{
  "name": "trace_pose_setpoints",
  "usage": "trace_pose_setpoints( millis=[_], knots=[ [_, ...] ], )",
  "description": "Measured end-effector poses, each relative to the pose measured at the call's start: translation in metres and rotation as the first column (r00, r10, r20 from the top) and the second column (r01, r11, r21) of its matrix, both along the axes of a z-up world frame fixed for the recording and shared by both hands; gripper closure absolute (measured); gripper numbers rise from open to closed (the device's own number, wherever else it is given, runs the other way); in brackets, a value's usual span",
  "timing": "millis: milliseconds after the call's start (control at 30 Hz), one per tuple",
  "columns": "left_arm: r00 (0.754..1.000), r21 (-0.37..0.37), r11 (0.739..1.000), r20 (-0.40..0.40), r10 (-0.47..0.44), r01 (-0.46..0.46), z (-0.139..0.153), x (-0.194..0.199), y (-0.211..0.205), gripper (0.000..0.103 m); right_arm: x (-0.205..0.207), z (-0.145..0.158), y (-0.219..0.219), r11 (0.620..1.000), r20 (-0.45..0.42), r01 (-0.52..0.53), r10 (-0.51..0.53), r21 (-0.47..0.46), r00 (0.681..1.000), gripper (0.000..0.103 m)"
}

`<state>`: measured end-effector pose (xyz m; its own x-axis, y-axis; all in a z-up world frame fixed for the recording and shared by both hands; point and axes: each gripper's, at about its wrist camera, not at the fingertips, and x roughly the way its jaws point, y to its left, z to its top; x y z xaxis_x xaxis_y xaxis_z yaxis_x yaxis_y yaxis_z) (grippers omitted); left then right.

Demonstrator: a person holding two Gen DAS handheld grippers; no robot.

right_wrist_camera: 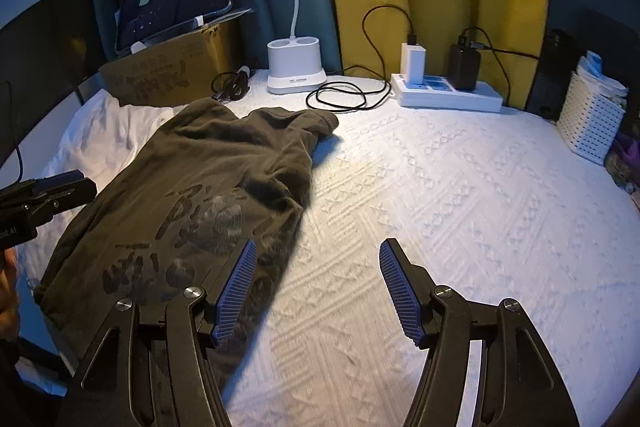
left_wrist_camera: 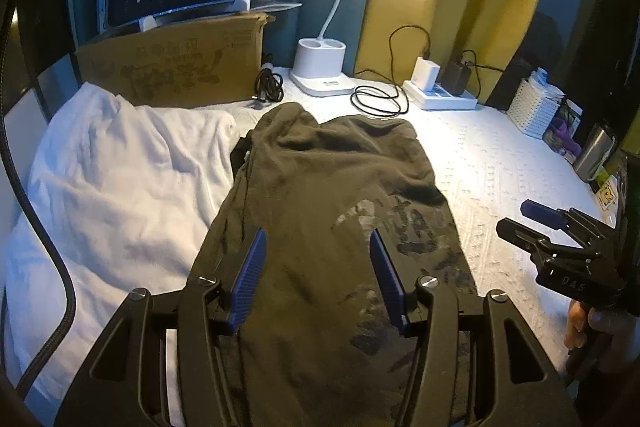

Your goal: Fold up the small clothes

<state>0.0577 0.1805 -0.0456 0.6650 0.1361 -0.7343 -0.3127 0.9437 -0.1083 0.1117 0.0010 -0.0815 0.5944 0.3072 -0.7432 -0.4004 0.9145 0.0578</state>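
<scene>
Dark printed garment point(left_wrist_camera: 320, 211) is lying lengthwise on the white textured surface point(right_wrist_camera: 460, 187), partly folded into a long strip, its far edge overlapping a white cloth point(left_wrist_camera: 120, 179). Left tongs point(left_wrist_camera: 318, 279) are hovering above it, blue pads standing apart, nothing between them. Right tongs point(right_wrist_camera: 318, 291) are hanging wide and empty over its right edge. Step in hand looks like regrasping between folds. Next move is probably calling for both tongs pinching the near hem and carrying it toward the lamp base point(right_wrist_camera: 296, 67).
</scene>
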Motion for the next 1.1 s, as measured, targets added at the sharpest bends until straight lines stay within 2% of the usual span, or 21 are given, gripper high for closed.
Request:
trace_pose_setpoints(
  millis=[167, 233, 300, 1100],
  knots=[
    [1.0, 0.015, 1.0, 0.021, -0.017, 0.017, 0.011, -0.006, -0.016, 0.047, -0.015, 0.007, -0.015, 1.0, 0.015, 0.017, -0.018, 0.012, 1.0, 0.037],
    [0.999, 0.015, 1.0, 0.033, -0.022, 0.021, 0.015, -0.009, -0.023, 0.041, -0.02, 0.01, -0.022, 0.999, 0.018, 0.027, -0.027, 0.022, 0.999, 0.037],
    [0.999, 0.019, 0.999, 0.045, -0.028, 0.027, 0.019, -0.012, -0.03, 0.039, -0.026, 0.013, -0.028, 0.999, 0.025, 0.035, -0.035, 0.027, 0.999, 0.037],
    [0.98, 0.07, 0.985, 0.106, -0.167, 0.16, 0.046, -0.025, -0.115, 0.037, -0.097, 0.056, -0.118, 0.982, 0.135, 0.175, -0.184, 0.072, 0.974, 0.037]
  ],
)
